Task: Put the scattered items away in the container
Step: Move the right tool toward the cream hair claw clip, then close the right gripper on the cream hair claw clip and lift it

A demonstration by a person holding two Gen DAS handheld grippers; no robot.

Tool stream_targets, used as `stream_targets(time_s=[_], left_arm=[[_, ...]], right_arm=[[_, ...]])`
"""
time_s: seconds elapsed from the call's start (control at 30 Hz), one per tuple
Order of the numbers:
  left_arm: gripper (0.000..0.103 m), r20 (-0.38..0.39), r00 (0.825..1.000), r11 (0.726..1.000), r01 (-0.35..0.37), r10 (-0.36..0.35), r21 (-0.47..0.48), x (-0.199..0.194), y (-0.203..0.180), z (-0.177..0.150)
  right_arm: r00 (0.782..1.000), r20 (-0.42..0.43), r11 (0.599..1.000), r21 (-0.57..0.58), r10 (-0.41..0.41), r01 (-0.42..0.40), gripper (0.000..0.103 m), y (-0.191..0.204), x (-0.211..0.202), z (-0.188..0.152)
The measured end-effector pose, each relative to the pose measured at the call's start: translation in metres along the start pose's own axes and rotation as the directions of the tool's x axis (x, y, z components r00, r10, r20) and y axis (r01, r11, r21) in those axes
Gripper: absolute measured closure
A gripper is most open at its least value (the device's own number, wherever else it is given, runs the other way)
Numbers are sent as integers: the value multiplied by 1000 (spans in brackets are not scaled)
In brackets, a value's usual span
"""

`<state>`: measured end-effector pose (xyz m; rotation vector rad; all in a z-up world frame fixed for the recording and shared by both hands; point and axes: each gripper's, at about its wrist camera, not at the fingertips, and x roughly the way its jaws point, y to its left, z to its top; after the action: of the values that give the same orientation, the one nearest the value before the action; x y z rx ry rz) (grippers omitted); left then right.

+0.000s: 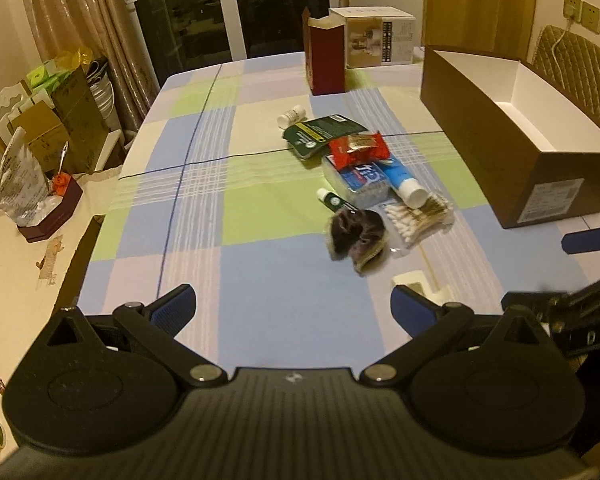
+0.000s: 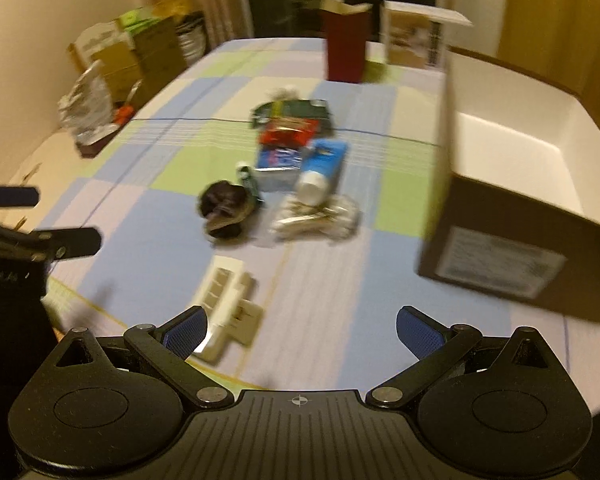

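1. Left wrist view: our left gripper point(image 1: 294, 306) hangs wide open and empty over bare tabletop point(image 1: 228, 216). The pile lies ahead and to its right: scrunchie point(image 1: 356, 236), swabs point(image 1: 416, 216), toothpaste point(image 1: 396, 178), red packet point(image 1: 360, 148), green pouch point(image 1: 320, 134), bottle point(image 1: 292, 115), small tube point(image 1: 332, 200).
2. Right wrist view, blurred: our right gripper point(image 2: 302, 330) is also wide open, holding nothing. A cream clip point(image 2: 228, 300) lies just ahead beside its left finger, long axis running away from us.
3. The box point(image 2: 512, 184) stands open-topped on the right, well apart from the pile, its near end close to our right gripper. Nothing shows inside it.
4. We judge the right gripper nearer both the clip and the box, so it suits the first pick; the jaws should close across the clip's short width.
5. Open room: clear tabletop between pile and box. The box wall is tall, so we must lift over its rim. The two grippers sit close together; crossing paths risks a bump.
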<state>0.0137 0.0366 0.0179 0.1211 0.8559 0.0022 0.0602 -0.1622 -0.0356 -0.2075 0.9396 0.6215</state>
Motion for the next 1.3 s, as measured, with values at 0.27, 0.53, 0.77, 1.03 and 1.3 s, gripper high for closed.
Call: stream_targets(time_s=[0.27,0.53,0.77,1.03,1.3], left_arm=[[1,12,1000,999,-6,7,-38,9,24,8],[1,5,1000,998,-3,3,-70,16,33,9],[1,19,1000,996,14,-12,-89,18,36,15],[1,9,1000,999,18,-17,-51,25,28,18],[2,0,998,998,60,-60,34,39,15,24]], right_arm=[[999,-38,1000,-1,26,-26,0,26,41,1],[999,-53,1000,29,10,-8,0,44,70,-3],[998,-64,1000,15,-16,17,35,50,81,-8],[998,-39,998,16,-56,57,59,40,77,-11],[995,21,995,36,-99,98,59,22,58,2]])
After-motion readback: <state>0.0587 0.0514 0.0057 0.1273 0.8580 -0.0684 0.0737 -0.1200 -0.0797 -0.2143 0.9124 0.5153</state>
